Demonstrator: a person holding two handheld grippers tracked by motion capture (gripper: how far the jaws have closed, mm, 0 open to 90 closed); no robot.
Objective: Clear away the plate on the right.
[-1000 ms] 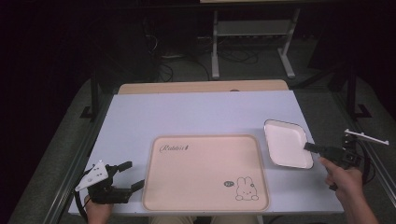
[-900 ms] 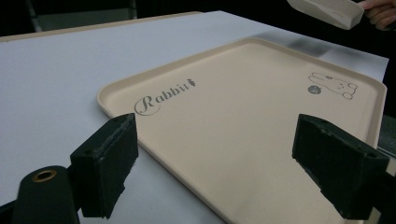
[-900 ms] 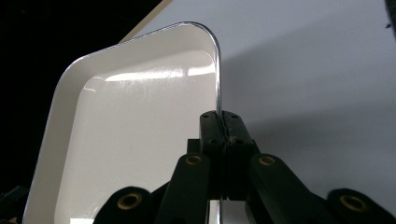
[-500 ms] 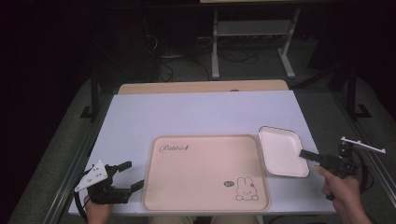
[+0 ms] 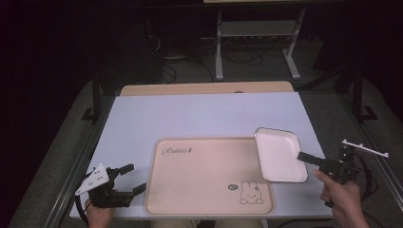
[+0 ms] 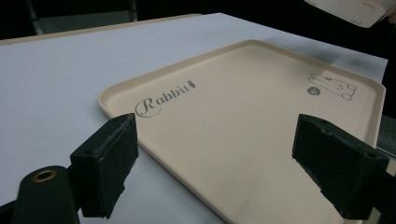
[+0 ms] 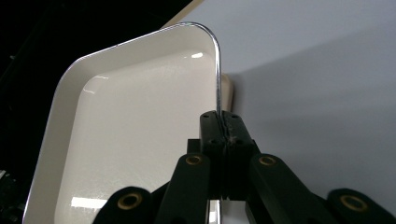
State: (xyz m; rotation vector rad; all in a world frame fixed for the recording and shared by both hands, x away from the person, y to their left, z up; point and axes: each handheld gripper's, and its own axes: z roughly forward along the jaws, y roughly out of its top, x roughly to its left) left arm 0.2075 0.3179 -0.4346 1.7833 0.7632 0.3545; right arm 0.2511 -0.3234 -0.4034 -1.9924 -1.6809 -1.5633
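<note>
A small white rectangular dish (image 5: 279, 154) hangs just above the table, overlapping the right edge of the beige rabbit tray (image 5: 209, 175). My right gripper (image 5: 305, 156) is shut on the dish's right rim; in the right gripper view the jaws pinch that thin rim (image 7: 218, 93) with the dish (image 7: 135, 140) spreading to the left. My left gripper (image 5: 132, 177) rests open at the table's front left, left of the tray. Its black pads (image 6: 109, 158) stand wide apart with the tray (image 6: 243, 126) beyond them and nothing between. The dish (image 6: 355, 9) shows at the top right of the left gripper view.
The pale table top (image 5: 199, 114) stretches bare behind the tray. A wooden strip (image 5: 204, 88) runs along its far edge. Beyond stand a metal stand (image 5: 256, 42) and cables on a dark floor.
My right gripper has carried the white dish leftward and slightly up, from beside the tray to over its right edge. The left gripper has stayed where it was.
</note>
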